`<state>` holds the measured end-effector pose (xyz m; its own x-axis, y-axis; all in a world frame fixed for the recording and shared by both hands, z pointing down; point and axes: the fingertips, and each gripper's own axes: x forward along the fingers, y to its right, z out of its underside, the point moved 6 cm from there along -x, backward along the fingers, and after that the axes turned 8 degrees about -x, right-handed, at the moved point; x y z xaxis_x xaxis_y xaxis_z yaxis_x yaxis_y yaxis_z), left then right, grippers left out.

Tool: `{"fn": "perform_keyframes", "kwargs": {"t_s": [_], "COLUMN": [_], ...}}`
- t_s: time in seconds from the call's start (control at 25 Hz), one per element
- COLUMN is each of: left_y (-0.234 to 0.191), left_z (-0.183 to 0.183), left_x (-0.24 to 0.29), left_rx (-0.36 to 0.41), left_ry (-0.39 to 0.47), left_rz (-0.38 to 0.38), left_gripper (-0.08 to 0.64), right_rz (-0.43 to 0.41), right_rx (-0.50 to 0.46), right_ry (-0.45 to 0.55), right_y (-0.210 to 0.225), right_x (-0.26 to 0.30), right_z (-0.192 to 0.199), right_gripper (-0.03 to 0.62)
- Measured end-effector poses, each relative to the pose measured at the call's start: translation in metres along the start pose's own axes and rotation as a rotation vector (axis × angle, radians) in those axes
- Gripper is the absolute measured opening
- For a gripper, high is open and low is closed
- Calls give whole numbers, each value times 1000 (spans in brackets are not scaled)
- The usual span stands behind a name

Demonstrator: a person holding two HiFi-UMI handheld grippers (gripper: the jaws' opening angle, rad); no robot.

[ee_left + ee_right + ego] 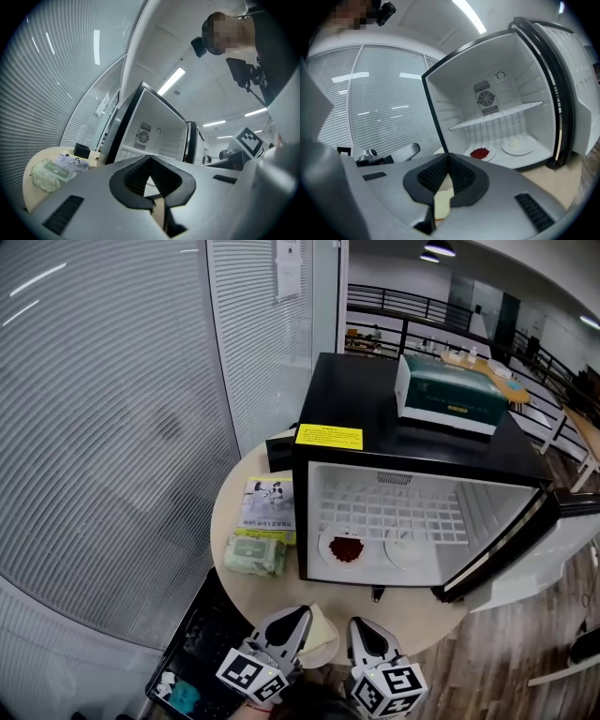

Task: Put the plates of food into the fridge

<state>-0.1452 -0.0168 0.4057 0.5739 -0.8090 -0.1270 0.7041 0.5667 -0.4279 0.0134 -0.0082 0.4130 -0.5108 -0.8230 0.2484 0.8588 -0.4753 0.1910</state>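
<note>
Green wipes pack (255, 553) beside fridge (361, 395)

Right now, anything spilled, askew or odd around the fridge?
Nothing is spilled or tipped. The plate of red food and the pale plate sit flat and apart on the floor of the fridge. Only the fridge door stands out: it hangs wide open.

Office building, open-plan floor. Evidence: ribbed glass partition walls (112, 427) with a paper notice (289, 268) fixed on, black balcony railing (412, 307), ceiling strip lights (171, 80), wood-plank floor (506, 643), mini fridge (356, 390) standing on a round table (234, 521)
</note>
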Motion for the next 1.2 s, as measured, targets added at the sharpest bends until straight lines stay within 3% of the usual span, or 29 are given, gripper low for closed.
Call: {"fn": "perform_keyframes", "kwargs": {"t_s": [0.44,0.92,1.2], "left_y": [-4,-2,-1], "left_z": [33,81,99], "left_x": [-39,-68,-71], "left_rx": [-20,-28,-25], "left_ry": [-32,-113,-146], "left_rz": [-79,-128,-111], "left_gripper": [-9,-9,-9], "right_rz": [14,-52,-89], "right_rx": [77,328,499], "right_ry": [-121,-323,-404], "right_y": [-6,-18,-27], "right_x": [-15,-27,-32], "right_z": [56,141,176], "right_gripper": [9,14,65]}}
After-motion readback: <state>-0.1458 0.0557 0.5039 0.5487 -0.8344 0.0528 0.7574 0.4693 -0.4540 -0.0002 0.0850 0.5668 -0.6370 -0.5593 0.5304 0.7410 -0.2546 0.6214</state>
